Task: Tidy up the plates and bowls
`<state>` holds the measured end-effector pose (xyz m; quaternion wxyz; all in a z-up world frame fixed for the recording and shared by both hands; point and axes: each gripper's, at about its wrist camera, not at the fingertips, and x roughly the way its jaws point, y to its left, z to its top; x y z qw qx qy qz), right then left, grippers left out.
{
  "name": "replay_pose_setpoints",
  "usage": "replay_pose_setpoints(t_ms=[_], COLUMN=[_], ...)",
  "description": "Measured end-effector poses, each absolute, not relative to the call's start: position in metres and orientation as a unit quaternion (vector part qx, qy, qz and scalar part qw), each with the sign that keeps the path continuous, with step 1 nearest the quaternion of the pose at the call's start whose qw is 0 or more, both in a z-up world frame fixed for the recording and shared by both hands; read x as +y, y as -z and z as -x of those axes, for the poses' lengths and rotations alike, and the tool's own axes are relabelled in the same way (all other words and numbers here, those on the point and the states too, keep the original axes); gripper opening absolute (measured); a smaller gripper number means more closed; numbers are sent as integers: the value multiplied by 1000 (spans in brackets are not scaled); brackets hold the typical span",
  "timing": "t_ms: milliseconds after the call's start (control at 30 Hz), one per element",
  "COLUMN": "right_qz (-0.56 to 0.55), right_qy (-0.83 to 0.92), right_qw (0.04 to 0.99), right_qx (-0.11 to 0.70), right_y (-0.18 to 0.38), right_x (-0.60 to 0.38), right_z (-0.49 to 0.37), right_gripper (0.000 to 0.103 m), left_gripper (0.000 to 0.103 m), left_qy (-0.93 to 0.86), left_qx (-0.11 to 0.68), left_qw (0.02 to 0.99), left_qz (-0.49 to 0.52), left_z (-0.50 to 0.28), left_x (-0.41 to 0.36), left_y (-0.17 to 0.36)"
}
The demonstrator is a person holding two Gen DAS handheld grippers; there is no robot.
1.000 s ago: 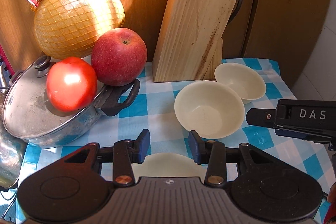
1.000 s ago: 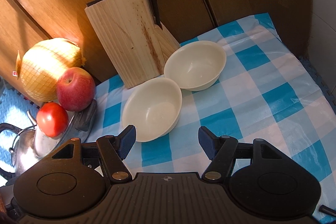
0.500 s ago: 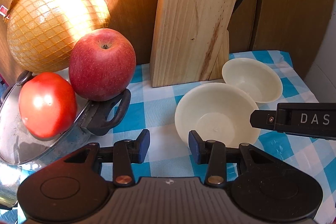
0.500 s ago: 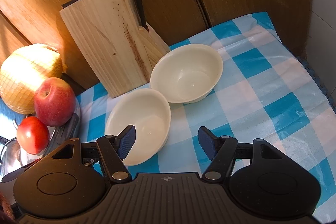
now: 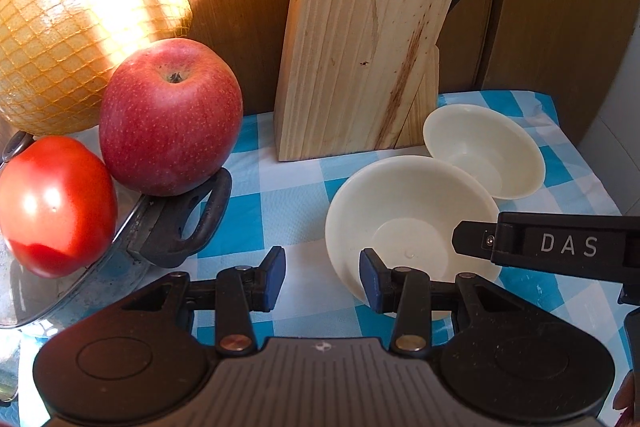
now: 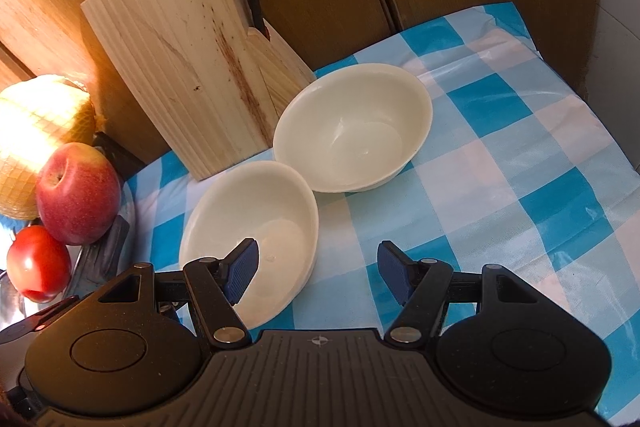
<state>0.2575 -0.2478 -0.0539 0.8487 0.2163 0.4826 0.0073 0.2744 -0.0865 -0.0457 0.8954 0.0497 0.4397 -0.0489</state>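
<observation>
Two cream bowls on a blue-and-white checked surface (image 6: 500, 187), rims touching or nearly so. Near bowl (image 6: 256, 223): upright, empty, lying just in front of the knife block. Far bowl (image 6: 352, 131): upright, empty, beside the block's right lower corner. Same near bowl (image 5: 404, 215) and far bowl (image 5: 484, 151) in the left view. Knife block (image 6: 192, 67): pale wood, leaning back, several handles sticking out of the top, standing against brown wooden panels. Left claw (image 5: 322, 277): released, blue pads apart, nothing between them, hanging over the cloth at the near bowl's left rim; right pad (image 5: 370, 279) in front of the bowl's near wall, contact not clear. Right claw (image 6: 316, 273): released, spread wider, nothing gripped; left pad (image 6: 242, 269) over the near bowl's inside, right pad over the cloth outside its right rim, so that rim sits between the two. One black finger of the right claw (image 5: 560, 243), lettered "DAS", reaching in over the near bowl from the right in the left view. Left of the bowls: lidded steel pot (image 5: 100, 267) with a black handle, a tomato (image 5: 56, 203) and a red apple (image 5: 172, 119) resting on its lid, a netted yellow pomelo (image 5: 80, 27) behind them.
</observation>
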Motion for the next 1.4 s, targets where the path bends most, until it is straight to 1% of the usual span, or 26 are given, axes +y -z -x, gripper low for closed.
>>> replay_pose_setpoints(t_ms=[333, 467, 600, 733, 800, 867, 1033, 1400], right_qz=[-211, -206, -213, -219, -212, -217, -213, -209], right_qy=[-7, -8, -16, -23, -24, -30, -33, -36], right_qw=[844, 842, 835, 827, 829, 827, 827, 837], right_qx=[493, 498, 508, 517, 517, 518, 519, 504], right_y=[63, 65, 70, 76, 77, 78, 76, 63], right_x=[-243, -241, -240, -238, -236, -235, -234, -236], right_z=[-264, -265, -267, -267, -265, -265, -265, -259], right_gripper=[72, 66, 56, 46, 41, 38, 36, 35], left_gripper=[35, 34, 33, 21, 21, 20, 17, 16], left_qy=[54, 59, 64, 78, 79, 80, 89, 93], left_qx=[441, 444, 449, 452, 447, 444, 442, 413], left_qw=[894, 892, 888, 885, 886, 887, 888, 899], left_qz=[-56, -65, -72, -78, -88, -96, -97, -107], left_z=[-279, -280, -279, -278, -276, -275, -273, -259], left_x=[-91, -95, -100, -104, -106, -108, -109, -114], left_y=[51, 54, 60, 63, 63, 63, 61, 43])
